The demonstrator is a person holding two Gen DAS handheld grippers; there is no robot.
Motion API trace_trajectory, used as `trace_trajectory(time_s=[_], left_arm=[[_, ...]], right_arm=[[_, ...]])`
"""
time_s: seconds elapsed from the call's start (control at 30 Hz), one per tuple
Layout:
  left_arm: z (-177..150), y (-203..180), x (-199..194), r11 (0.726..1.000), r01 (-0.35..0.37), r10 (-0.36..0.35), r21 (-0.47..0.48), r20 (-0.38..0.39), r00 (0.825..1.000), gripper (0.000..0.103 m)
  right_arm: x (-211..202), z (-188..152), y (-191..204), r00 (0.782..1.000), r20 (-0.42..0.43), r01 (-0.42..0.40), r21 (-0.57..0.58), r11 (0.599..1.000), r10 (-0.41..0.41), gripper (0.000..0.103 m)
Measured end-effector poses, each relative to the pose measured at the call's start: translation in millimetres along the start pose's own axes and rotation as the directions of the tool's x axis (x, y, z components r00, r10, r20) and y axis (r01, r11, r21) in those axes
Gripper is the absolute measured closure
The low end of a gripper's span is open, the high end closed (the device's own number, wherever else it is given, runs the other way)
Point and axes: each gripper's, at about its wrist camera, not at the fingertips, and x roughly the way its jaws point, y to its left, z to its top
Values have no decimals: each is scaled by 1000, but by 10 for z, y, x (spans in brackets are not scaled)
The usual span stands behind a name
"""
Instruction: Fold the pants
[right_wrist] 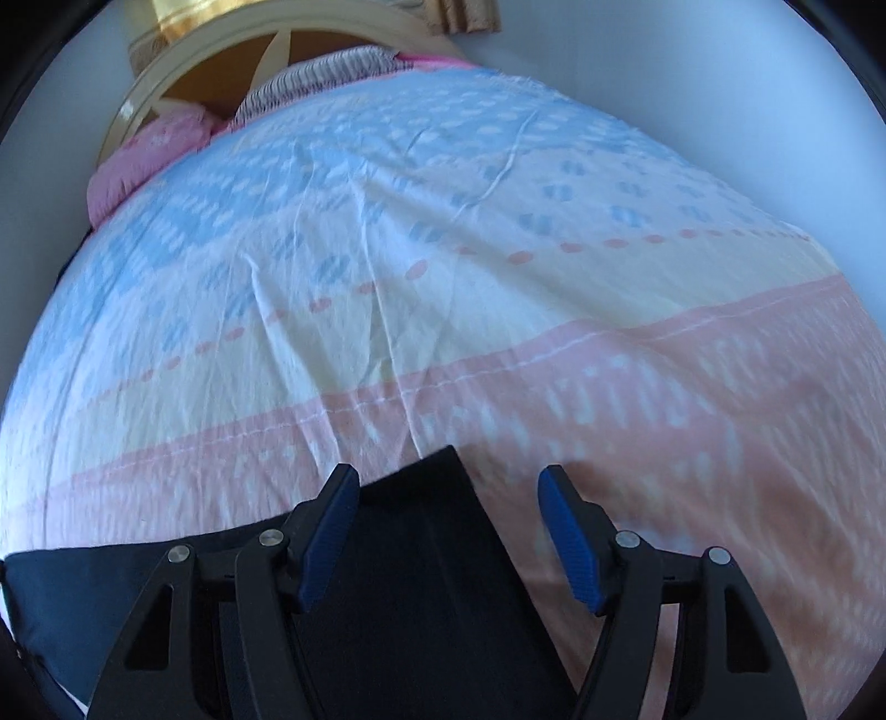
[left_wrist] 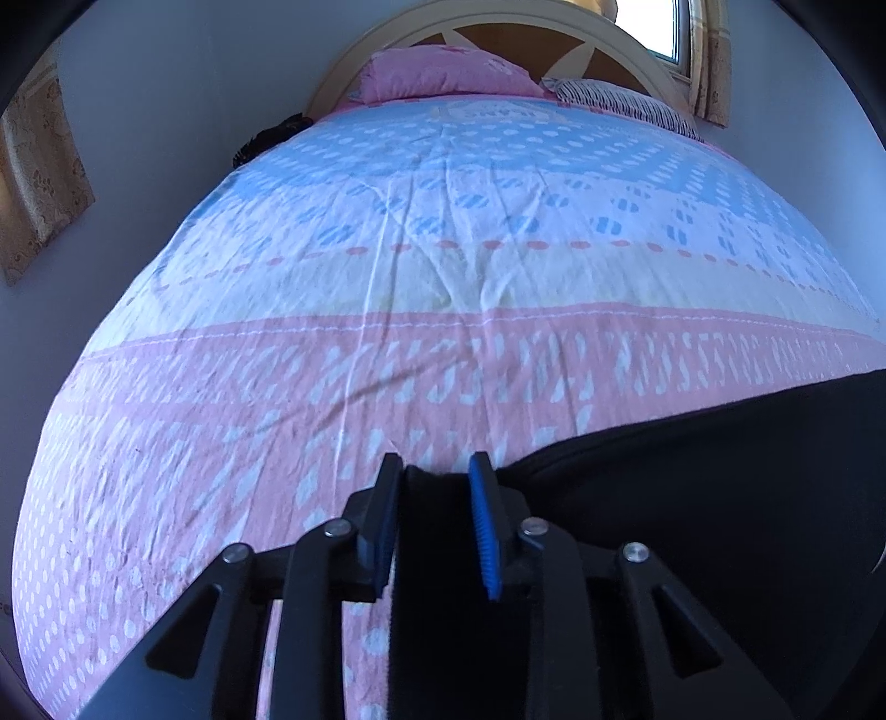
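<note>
Lying on the bed (left_wrist: 443,288), the black pants (left_wrist: 720,498) were pinched at one edge by the left gripper (left_wrist: 434,482). The right gripper (right_wrist: 448,493) hung spread wide over a corner, holding nothing. It should pinch that corner first, then both lift together. No readable words showed.

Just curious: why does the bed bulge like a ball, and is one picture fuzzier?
Both wrist views use fisheye lenses, bending the patterned pink-and-blue bedspread into a dome; the right wrist view is smeared by motion blur, the left wrist view sharper, with bright window glare.
</note>
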Motion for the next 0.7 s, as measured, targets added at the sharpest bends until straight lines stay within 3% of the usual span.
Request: trace_trajectory(time_s=[0.07,0.13,0.17,0.2,0.53,0.7], left_arm=[[7,54,10,999,36,-36,-26,-4,999,79],[16,129,25,993,98,-98,-64,-1,995,86],[15,136,13,992,112,-112,-63,6,994,88],[10,121,2,992,115,-115,-60,6,993,90],[18,183,-491,984,165,-153,-72,149,977,91],[-91,220,-797,974,215,-196,-69,215,957,91]], right_arm=[[39,7,15,1000,-4,8,-14,1000,-8,39],[23,5,16,1000,-4,-7,-21,1000,7,84],[1,4,7,999,-1,-33,-14,999,33,85],[-24,0,18,999,3,-34,-17,999,34,93],[-748,-136,42,981,183,-59,-46,997,67,95],[-1139,-340,-61,965,247,-79,-42,996,87,96]])
